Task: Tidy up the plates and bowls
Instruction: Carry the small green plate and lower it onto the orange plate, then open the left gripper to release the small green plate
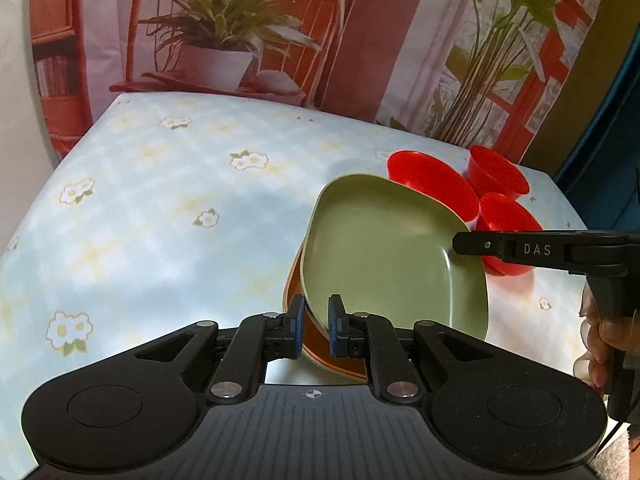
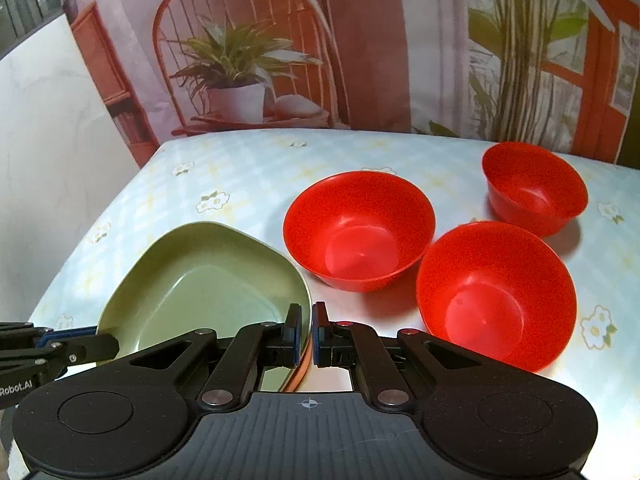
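Note:
A green squarish plate (image 1: 380, 256) lies on an orange plate (image 1: 316, 344) on the table. My left gripper (image 1: 317, 326) is shut on the green plate's near-left rim. My right gripper (image 2: 307, 330) is shut on the green plate's (image 2: 208, 288) right rim; in the left wrist view its fingers (image 1: 480, 245) reach in from the right. Three red bowls stand apart to the right: one middle (image 2: 360, 232), one near (image 2: 496, 296), one smaller at the back (image 2: 534, 188).
The table has a pale blue floral cloth (image 1: 160, 200). A printed backdrop with a chair and plants (image 2: 248, 60) hangs behind the far edge. A hand (image 1: 600, 340) holds the right gripper's handle.

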Demonstrator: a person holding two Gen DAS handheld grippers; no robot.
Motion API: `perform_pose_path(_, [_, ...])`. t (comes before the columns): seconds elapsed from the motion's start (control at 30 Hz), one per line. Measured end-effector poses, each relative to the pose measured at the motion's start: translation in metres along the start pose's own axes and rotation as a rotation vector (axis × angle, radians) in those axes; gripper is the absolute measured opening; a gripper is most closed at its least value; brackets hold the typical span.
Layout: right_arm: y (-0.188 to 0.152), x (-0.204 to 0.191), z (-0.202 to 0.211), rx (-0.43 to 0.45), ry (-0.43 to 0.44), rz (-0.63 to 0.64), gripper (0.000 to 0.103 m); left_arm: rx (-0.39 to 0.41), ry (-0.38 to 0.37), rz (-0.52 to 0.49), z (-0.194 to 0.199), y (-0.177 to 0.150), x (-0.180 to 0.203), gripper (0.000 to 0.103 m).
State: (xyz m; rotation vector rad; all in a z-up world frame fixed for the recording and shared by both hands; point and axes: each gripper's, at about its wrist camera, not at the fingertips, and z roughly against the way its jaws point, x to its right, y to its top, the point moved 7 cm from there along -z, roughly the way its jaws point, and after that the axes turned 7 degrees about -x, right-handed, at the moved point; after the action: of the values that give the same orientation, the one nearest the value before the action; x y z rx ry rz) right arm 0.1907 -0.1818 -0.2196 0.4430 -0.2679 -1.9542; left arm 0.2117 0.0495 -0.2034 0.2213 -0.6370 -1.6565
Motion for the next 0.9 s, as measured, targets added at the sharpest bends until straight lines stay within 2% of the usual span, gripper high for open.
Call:
perform_pose_path(0.43, [-0.004, -0.009, -0.006, -0.006, -0.021, 0.046, 0.006, -0.032, 0.006, 0.023, -0.015, -0.006, -0.006, 0.013])
perform_pose_path(0.67, [-0.005, -0.011, 0.001, 0.018, -0.034, 0.052, 0.017, -0.034, 0.008, 0.021, -0.016, -0.006, -0.004, 0.013])
perform_pose_path(0.9, [-0.012, -0.009, 0.007, 0.026, -0.036, 0.026, 0.018, -0.036, 0.004, 0.020, -0.015, -0.006, -0.004, 0.013])
